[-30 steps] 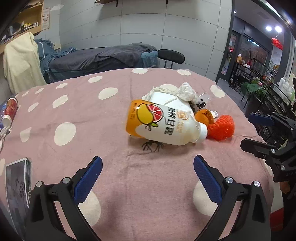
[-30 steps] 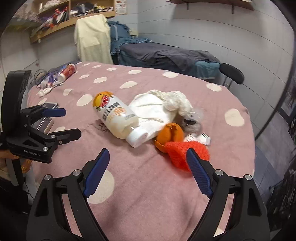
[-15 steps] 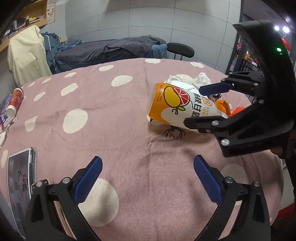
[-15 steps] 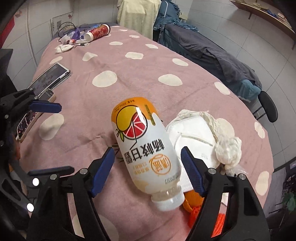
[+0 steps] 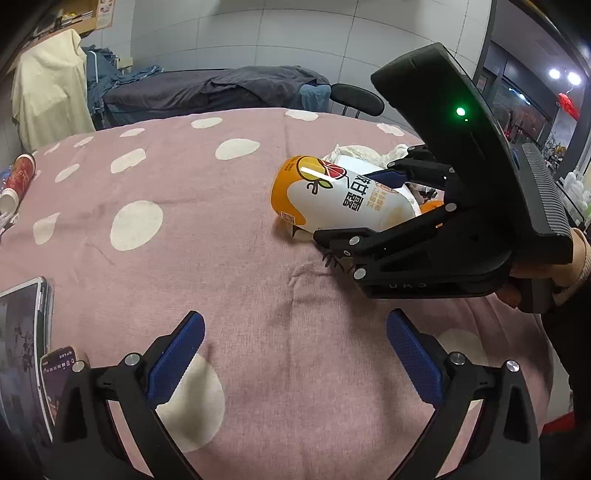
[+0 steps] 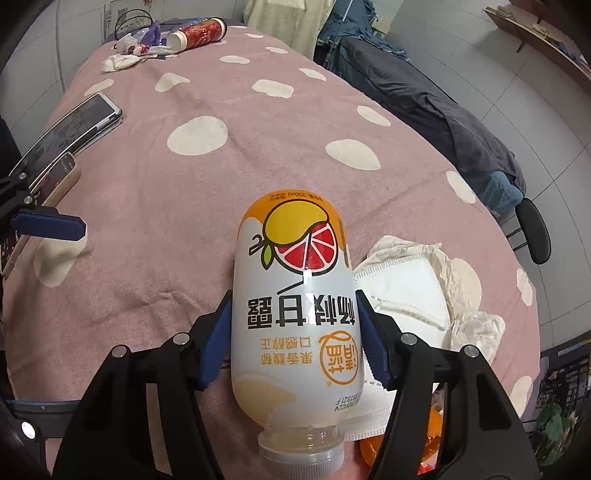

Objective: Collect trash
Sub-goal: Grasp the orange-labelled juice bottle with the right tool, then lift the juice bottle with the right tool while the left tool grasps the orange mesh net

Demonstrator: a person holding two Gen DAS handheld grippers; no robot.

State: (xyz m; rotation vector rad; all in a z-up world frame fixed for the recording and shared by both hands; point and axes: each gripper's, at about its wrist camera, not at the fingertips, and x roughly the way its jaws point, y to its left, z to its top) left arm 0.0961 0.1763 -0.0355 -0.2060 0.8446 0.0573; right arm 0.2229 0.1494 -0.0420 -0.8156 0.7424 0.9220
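A white and orange juice bottle (image 6: pixel 295 314) lies on its side on the pink dotted tablecloth (image 6: pixel 184 206), cap towards the right wrist camera. My right gripper (image 6: pixel 293 295) straddles its middle; the jaws are closing and the blue pads (image 6: pixel 218 339) rest against both sides of the bottle. In the left wrist view the same bottle (image 5: pixel 343 199) sits between the right gripper's (image 5: pixel 347 206) fingers, with a person's hand (image 5: pixel 576 258) behind it. My left gripper (image 5: pixel 294 317) hangs open over bare cloth in front of the bottle, nothing between its fingers.
Behind the bottle lie a white face mask (image 6: pixel 399 302), crumpled tissue (image 6: pixel 476 332) and orange peel (image 6: pixel 432 421). A tablet (image 5: pixel 18 332) and a phone (image 5: pixel 59 369) lie at the left edge. A red cup (image 6: pixel 201 31) and scraps are at the far end.
My right gripper swung in over the bottle, rolled, and narrowed its jaws onto the bottle's sides. The left gripper sank slightly towards the cloth and stayed open.
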